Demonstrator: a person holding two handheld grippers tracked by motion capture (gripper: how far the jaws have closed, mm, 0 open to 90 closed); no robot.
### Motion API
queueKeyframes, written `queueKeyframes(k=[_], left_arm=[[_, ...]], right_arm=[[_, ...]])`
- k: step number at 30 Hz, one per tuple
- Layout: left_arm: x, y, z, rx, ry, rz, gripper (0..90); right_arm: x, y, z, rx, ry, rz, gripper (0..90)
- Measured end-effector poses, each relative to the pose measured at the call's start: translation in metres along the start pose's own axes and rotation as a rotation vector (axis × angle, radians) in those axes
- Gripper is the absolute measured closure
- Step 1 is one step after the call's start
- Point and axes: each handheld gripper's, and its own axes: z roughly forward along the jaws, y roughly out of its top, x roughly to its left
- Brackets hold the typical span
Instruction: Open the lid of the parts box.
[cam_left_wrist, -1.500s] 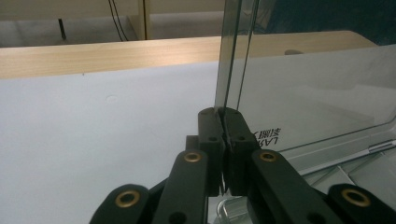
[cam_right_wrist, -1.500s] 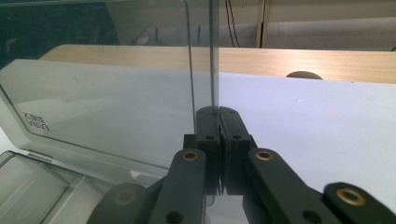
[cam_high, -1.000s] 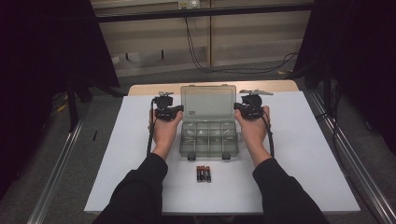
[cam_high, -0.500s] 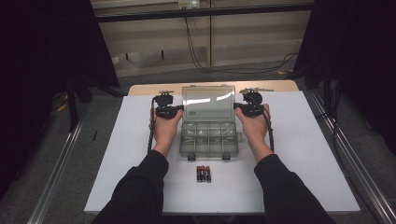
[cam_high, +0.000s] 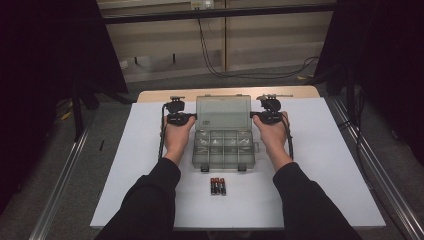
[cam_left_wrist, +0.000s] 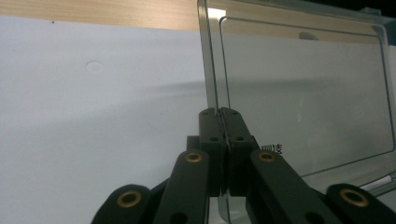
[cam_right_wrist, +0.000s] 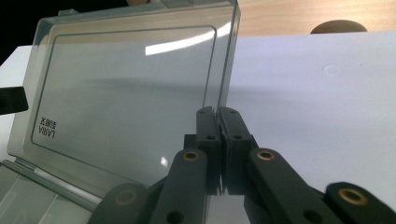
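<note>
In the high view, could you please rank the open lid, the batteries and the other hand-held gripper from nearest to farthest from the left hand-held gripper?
1. The open lid, pinched at its left edge by the left hand-held gripper.
2. The right hand-held gripper, across the lid on its right edge.
3. The batteries, in front of the box near the person.

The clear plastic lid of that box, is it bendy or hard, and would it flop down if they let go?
Probably hard: the clear lid stays flat though each hand-held gripper, left and right, pinches just a side edge. It looks thin, so likely light. It stands open on the compartment box, so it might swing once released; I can't tell which way.
</note>
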Motion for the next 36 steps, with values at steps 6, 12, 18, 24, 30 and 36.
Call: queueKeyframes(k=[6, 12, 18, 24, 30, 36], left_arm=[[0.006, -0.001, 0.006, 0.020, -0.014, -0.042, 88.3], [0.013, -0.004, 0.012, 0.049, -0.036, -0.075, 88.4], [0.015, -0.006, 0.015, 0.048, -0.039, -0.092, 88.5], [0.016, -0.007, 0.011, 0.030, -0.044, -0.057, 86.0], [0.015, -0.009, 0.001, 0.013, -0.079, -0.030, 69.8], [0.009, -0.013, -0.004, 0.014, -0.105, 0.002, 42.7]], right_arm=[[-0.003, -0.002, 0.006, 0.028, 0.002, 0.008, 88.5], [-0.004, -0.006, 0.012, 0.057, -0.012, 0.000, 89.3], [-0.009, -0.009, 0.016, 0.051, 0.004, 0.002, 89.4], [-0.008, -0.011, 0.014, 0.036, -0.005, -0.034, 84.5], [-0.013, -0.016, 0.007, -0.002, 0.000, -0.080, 59.8], [-0.018, -0.021, -0.005, -0.033, 0.029, -0.133, 32.7]])
